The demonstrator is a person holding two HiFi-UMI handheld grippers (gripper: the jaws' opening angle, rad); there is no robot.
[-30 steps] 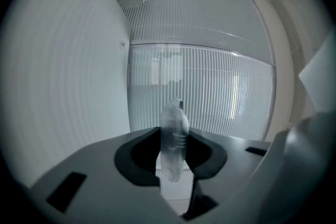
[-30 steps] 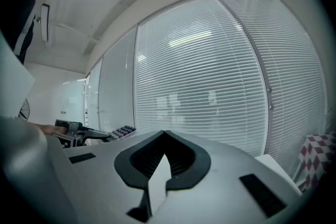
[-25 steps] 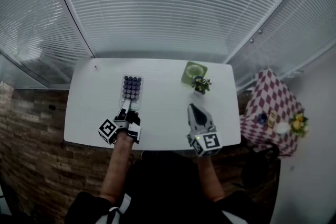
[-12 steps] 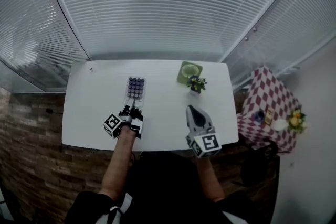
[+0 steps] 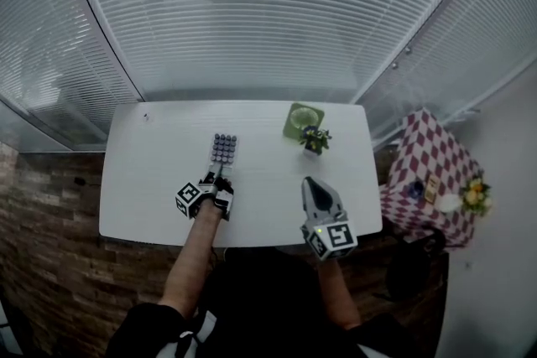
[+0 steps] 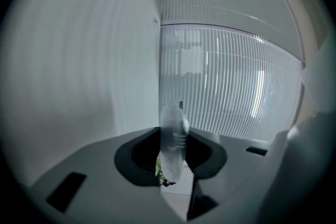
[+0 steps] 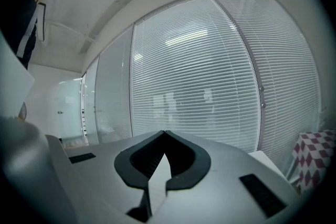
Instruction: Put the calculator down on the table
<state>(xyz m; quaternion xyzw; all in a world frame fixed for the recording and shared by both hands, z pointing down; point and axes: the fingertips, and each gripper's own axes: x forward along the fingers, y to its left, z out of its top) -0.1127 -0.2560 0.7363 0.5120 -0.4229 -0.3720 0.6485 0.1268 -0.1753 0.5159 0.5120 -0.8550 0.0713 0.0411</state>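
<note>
A white rectangular table [image 5: 268, 180] lies across the middle of the head view, with its far long edge toward the slatted blinds [image 5: 268, 12]. Toward its upper right lies a green square mat [image 5: 304, 120] with a pale round centre. Just below the mat stands a small potted plant [image 5: 315, 138]. Near the upper left corner sits a tiny dark object [image 5: 146, 116], too small to identify. At the frame's right, a smaller checked-cloth table [image 5: 445, 151] bears yellow flowers [image 5: 476, 195].
</note>
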